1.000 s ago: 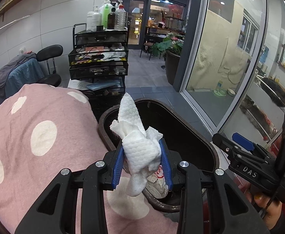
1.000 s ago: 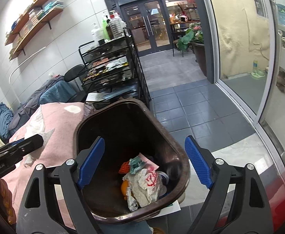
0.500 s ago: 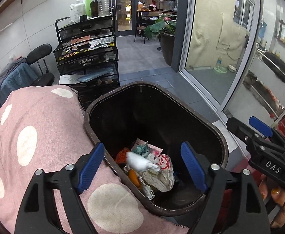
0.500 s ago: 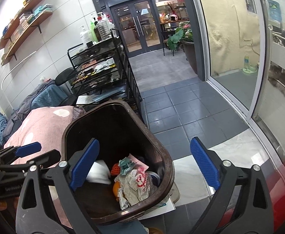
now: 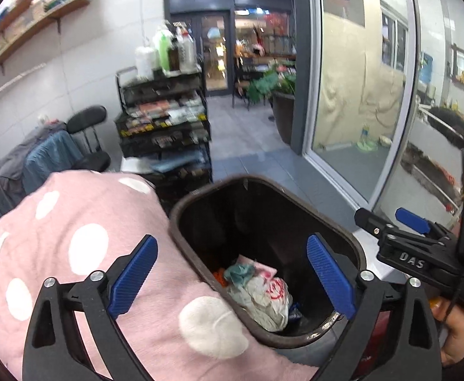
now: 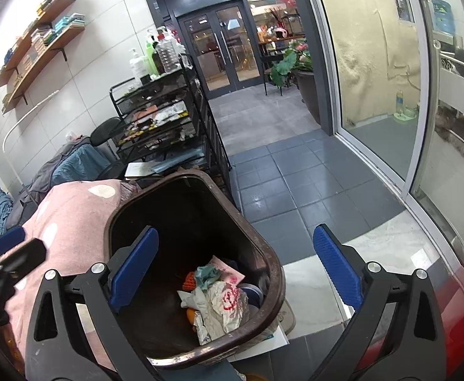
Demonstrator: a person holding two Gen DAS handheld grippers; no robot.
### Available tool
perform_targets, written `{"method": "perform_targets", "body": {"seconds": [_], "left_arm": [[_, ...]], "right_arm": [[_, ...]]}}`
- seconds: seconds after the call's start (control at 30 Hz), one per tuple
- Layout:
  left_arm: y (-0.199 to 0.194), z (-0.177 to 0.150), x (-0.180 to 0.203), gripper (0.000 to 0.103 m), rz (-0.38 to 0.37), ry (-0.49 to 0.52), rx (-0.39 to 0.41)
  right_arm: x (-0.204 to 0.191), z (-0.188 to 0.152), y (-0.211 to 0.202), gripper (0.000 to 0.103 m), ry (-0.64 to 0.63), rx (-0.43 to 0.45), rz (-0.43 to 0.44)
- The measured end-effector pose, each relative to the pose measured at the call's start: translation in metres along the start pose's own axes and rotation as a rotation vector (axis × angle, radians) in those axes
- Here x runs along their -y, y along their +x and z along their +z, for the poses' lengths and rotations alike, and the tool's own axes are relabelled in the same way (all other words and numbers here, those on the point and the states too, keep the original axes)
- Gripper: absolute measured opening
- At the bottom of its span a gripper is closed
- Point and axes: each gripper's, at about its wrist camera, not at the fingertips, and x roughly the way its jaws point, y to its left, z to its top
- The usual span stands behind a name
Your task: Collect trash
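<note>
A dark brown trash bin (image 5: 356, 254) stands beside a pink cloth with white dots (image 5: 73, 254). Crumpled wrappers and paper (image 5: 263, 295) lie heaped at its bottom. No white tissue shows apart from that heap. My left gripper (image 5: 232, 279) hovers over the bin's near rim. Its jaws are opening and nothing is between the blue pads (image 5: 133, 276). In the right wrist view the bin (image 6: 273, 273) and the trash (image 6: 219, 298) sit below my right gripper (image 6: 235, 270). Its jaws are also opening, empty. Each gripper shows in the other's view, the right gripper (image 5: 406, 241) and the left gripper (image 6: 6, 254).
A black wire cart (image 5: 165, 120) carrying bottles stands behind the bin. A chair draped with clothes (image 5: 54, 152) is at the left. Glass panels (image 5: 359, 111) line the right, with a potted plant (image 5: 279, 95) beyond. Grey floor tiles (image 6: 279, 190) stretch ahead. Paper (image 6: 263, 343) lies under the bin.
My left gripper was shut on a white tissue, then opened, and the tissue fell into the bin. The right gripper's jaws spread wider. The left view pulled back and up.
</note>
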Motion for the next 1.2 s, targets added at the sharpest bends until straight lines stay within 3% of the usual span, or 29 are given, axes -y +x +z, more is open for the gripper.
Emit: {"method": "perform_targets", "body": {"seconds": [0.37, 0.6, 0.8, 1.2], "left_arm": [[-0.071, -0.024, -0.025, 0.098, 0.053, -0.051, 0.163], [-0.106, -0.042, -0.047, 0.098, 0.153, -0.111, 0.244], [-0.123, -0.058, -0.068, 0.098, 0.23, -0.168, 0.241], [-0.15, -0.089, -0.096, 0.098, 0.339, -0.255, 0.241]], "right_arm": [[-0.042, 0.0, -0.029, 0.097, -0.093, 0.103, 0.113], [-0.082, -0.009, -0.051, 0.097, -0.169, 0.115, 0.241], [-0.12, -0.023, -0.066, 0.097, -0.255, 0.109, 0.345], [-0.172, -0.061, -0.092, 0.097, -0.415, 0.113, 0.422]]}}
